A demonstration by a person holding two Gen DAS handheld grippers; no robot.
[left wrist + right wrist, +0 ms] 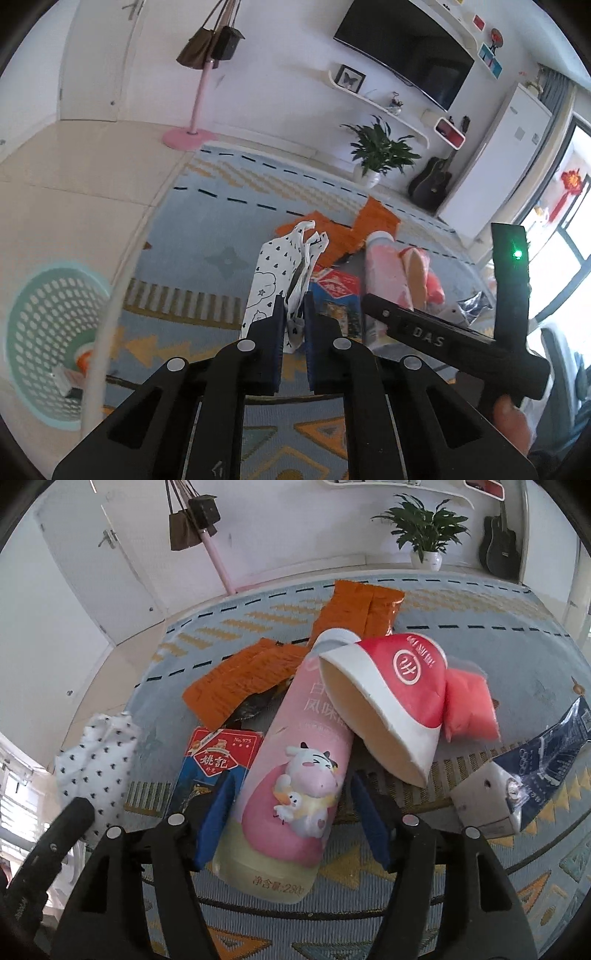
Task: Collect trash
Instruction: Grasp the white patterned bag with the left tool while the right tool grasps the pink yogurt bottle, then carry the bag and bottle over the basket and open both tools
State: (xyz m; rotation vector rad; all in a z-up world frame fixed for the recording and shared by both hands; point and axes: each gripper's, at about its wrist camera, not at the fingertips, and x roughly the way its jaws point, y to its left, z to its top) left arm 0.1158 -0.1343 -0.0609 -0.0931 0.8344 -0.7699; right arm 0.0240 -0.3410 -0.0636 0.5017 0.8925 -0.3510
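My left gripper (295, 308) is shut on a white plastic bag with black hearts (284, 273), pinching its lower edge above the rug; the same bag (96, 764) shows at the left in the right wrist view. My right gripper (291, 790) stands open around a pink milk bottle (295, 746) that lies on the rug. The bottle sits between the blue pads, with a slight gap at the right pad (369, 819). A red and white paper cup (391, 701) lies tipped against the bottle's upper end.
On the patterned rug (207, 229) lie orange wrappers (251, 679), a blue and red box (218, 760), a pink pouch (469, 709), a dark blue foil wrapper (546, 753) and a small white box (484, 797). A teal mesh basket (48, 332) stands at the left, holding some scraps.
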